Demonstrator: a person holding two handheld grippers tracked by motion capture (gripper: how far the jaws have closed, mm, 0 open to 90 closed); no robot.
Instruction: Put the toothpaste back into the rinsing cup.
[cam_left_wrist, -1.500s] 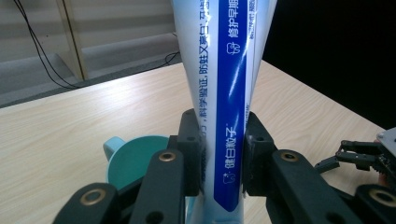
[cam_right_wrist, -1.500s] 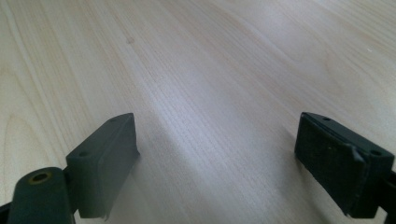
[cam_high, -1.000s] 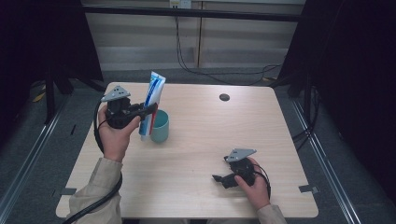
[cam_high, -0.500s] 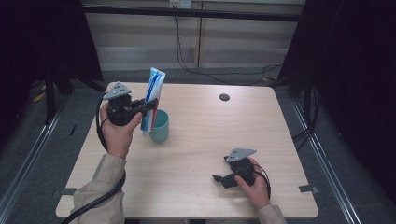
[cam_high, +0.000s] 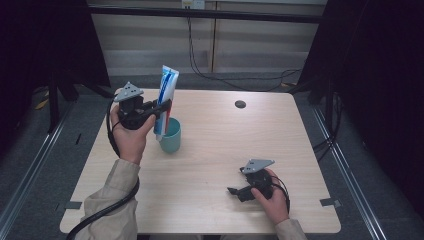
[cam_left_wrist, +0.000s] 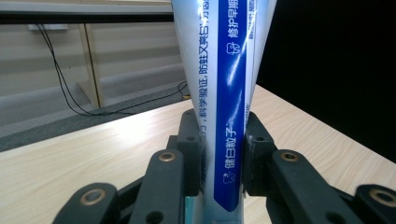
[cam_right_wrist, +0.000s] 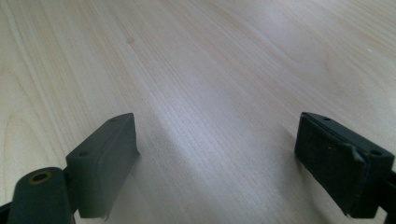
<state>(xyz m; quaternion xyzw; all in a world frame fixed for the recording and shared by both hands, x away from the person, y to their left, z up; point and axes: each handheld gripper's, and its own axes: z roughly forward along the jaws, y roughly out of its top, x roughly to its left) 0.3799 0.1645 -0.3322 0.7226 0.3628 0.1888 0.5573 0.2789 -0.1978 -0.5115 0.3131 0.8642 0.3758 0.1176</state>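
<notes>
- The left gripper (cam_high: 161, 108) is clamped on the toothpaste tube (cam_high: 166, 96); in the left gripper view its two jaws press the tube's blue-and-white body (cam_left_wrist: 229, 116) from both sides.
- Compared with a second ago, the tube has swung from a clear lean to nearly upright, and its lower end now sits inside the teal cup (cam_high: 170, 136), just below the jaws.
- I judge this as the insertion nearly finished: the tube looks lined up with the cup's mouth, so what remains is likely to lower it a little and let go.
- Well away from that hand, toward the near right corner of the table (cam_high: 210, 165), the right gripper (cam_high: 237, 191) rests with its jaws spread wide and nothing between them, only bare wood (cam_right_wrist: 210, 93).
</notes>
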